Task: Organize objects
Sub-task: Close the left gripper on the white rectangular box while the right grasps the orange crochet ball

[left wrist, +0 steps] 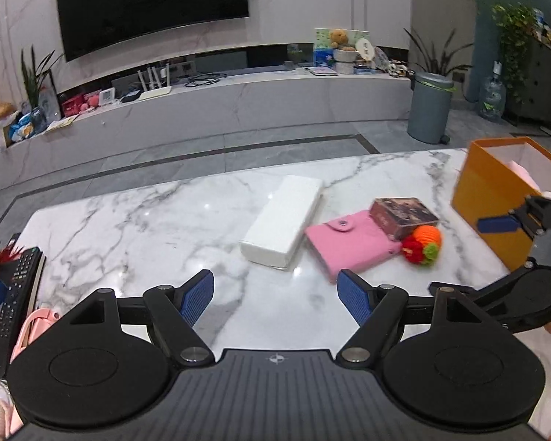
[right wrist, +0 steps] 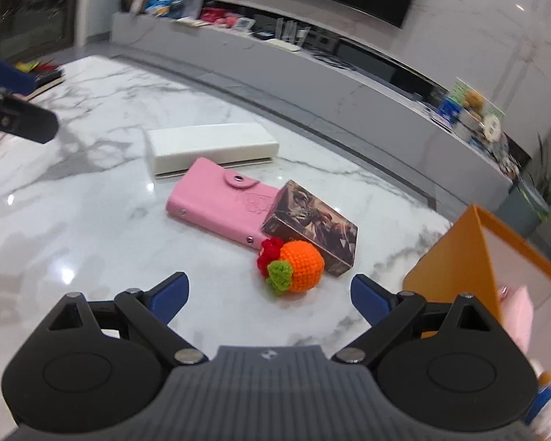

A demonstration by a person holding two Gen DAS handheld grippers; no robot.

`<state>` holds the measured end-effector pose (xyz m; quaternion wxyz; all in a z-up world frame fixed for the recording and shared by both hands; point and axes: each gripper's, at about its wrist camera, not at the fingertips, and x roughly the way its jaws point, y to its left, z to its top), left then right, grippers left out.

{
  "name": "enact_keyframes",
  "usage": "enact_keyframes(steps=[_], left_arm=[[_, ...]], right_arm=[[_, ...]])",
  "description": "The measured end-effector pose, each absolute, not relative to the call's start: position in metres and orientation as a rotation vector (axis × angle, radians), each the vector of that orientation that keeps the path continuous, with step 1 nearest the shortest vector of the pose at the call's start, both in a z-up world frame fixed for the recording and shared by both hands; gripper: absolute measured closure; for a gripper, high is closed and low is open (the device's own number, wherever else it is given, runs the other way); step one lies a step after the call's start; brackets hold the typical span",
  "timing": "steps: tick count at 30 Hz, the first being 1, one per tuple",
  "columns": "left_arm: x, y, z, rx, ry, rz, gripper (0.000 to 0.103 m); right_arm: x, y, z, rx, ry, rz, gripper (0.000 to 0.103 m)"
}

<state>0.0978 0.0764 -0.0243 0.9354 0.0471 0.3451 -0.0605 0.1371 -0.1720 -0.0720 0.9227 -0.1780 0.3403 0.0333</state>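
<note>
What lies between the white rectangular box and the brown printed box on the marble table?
The pink snap-button wallet lies between the white rectangular box and the brown printed box. It touches the brown one. The right wrist view shows this best.

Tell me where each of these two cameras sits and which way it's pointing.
Left wrist: on the left claw, looking across the marble table toward the TV wall; its own open blue fingers show, with the right claw at the edge.
Right wrist: on the right claw, angled down at the crochet orange; its open fingers show.
Shared: white box, pink wallet, orange bag.
</note>
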Motion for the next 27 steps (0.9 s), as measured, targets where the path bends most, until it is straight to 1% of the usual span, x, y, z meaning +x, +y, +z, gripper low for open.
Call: enact_keyframes(steps=[4,9,16,27], left_arm=[[0.115,0.094,-0.038,0.027,0.722,-0.109,0.015],[0.140,0.102,-0.046,0.011,0.717,-0.100,0.014],[0.169,0.099,-0.053,0.041,0.672,-0.128,0.014],[0.207,0.095,-0.077,0.017,0.684,-0.141,0.014]], right_arm=[[0.146,-0.174,-0.083,-0.307,0.670,0.015,0.008],[0.152,-0.173,-0.092,-0.250,0.635,-0.022,0.008],[0.156,-0.175,-0.103,-0.192,0.596,-0.044,0.008],[0.165,-0.191,-0.123,-0.014,0.541,-0.107,0.008]])
